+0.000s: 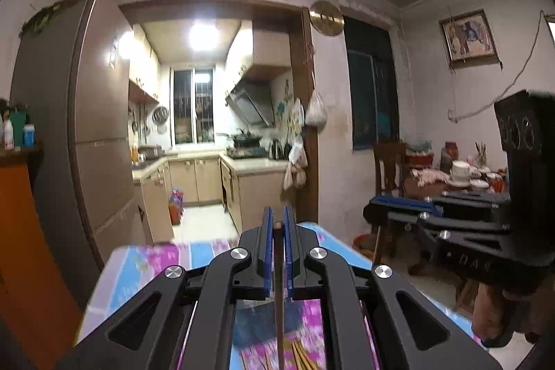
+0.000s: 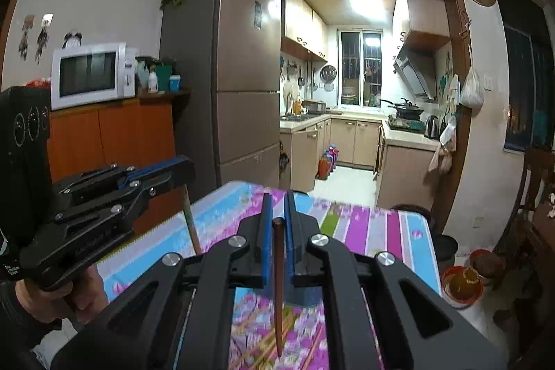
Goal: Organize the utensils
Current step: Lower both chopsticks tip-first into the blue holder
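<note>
My left gripper (image 1: 277,217) is shut on a dark brown chopstick (image 1: 278,293) that hangs down between its blue pads above the table. My right gripper (image 2: 278,195) is shut on another dark brown chopstick (image 2: 278,283), point down. Each gripper shows in the other's view: the right one (image 1: 373,208) at the right, the left one (image 2: 187,167) at the left with its chopstick (image 2: 191,217) hanging below. Several loose chopsticks (image 2: 263,332) lie on the flowered tablecloth (image 2: 364,224) under both grippers; they also show in the left wrist view (image 1: 301,356). A blurred blue-grey object (image 1: 256,325) sits below the left gripper.
A tall fridge (image 2: 239,75) stands beyond the table's far left. An orange cabinet (image 2: 114,141) carries a microwave (image 2: 92,73). A kitchen doorway (image 2: 357,92) opens ahead. A wooden chair (image 2: 534,196) and red bowls on the floor (image 2: 461,283) are at the right.
</note>
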The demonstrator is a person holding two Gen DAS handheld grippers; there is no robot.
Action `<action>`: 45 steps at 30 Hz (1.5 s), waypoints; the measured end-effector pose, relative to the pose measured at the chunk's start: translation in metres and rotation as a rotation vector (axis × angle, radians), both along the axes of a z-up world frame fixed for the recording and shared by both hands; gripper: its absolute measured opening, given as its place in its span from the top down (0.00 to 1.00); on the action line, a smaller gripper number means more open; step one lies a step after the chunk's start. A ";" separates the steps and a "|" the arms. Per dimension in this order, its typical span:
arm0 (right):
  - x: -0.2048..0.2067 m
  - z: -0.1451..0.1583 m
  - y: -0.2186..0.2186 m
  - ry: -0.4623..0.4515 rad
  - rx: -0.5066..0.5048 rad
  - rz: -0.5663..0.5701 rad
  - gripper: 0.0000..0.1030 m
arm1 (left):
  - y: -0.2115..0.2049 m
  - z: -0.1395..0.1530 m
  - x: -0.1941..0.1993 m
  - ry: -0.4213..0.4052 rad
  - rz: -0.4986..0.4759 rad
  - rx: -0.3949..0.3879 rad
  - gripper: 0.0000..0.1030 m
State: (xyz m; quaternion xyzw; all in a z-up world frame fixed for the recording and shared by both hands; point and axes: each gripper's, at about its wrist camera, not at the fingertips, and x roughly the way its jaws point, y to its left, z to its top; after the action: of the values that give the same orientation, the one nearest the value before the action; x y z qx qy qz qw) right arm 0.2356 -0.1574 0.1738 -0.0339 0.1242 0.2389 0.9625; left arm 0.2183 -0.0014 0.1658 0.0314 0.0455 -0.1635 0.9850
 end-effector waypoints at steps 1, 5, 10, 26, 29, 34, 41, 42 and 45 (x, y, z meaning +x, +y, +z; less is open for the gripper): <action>0.007 0.009 0.000 -0.001 0.003 0.001 0.95 | 0.000 0.013 0.007 -0.010 0.004 -0.005 0.93; 0.040 0.045 0.003 -0.015 0.007 -0.011 0.95 | -0.002 0.053 0.036 -0.054 0.034 -0.009 0.93; 0.088 0.076 0.006 -0.033 0.007 -0.025 0.95 | 0.000 0.086 0.075 -0.076 0.063 -0.029 0.93; 0.162 0.018 0.009 0.075 0.027 0.001 0.95 | 0.005 0.030 0.161 0.036 0.079 -0.028 0.93; 0.170 0.006 0.010 0.107 0.032 -0.001 0.95 | 0.012 0.016 0.175 0.071 0.087 -0.042 0.93; 0.182 -0.005 0.016 0.138 0.024 -0.002 0.95 | 0.019 0.000 0.191 0.107 0.098 -0.038 0.93; 0.206 -0.020 0.013 0.201 0.029 -0.023 0.94 | 0.022 -0.012 0.210 0.151 0.118 -0.022 0.93; 0.209 -0.022 0.012 0.208 0.029 -0.034 0.88 | 0.023 -0.014 0.212 0.156 0.122 -0.019 0.93; 0.210 -0.023 0.007 0.204 0.037 -0.049 0.74 | 0.025 -0.017 0.215 0.168 0.128 -0.015 0.93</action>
State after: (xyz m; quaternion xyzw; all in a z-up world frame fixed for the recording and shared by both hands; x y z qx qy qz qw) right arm 0.4454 -0.1507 0.1508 0.0115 0.2181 0.2199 0.9507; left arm 0.4334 0.0233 0.1484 0.0071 0.1285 -0.1026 0.9864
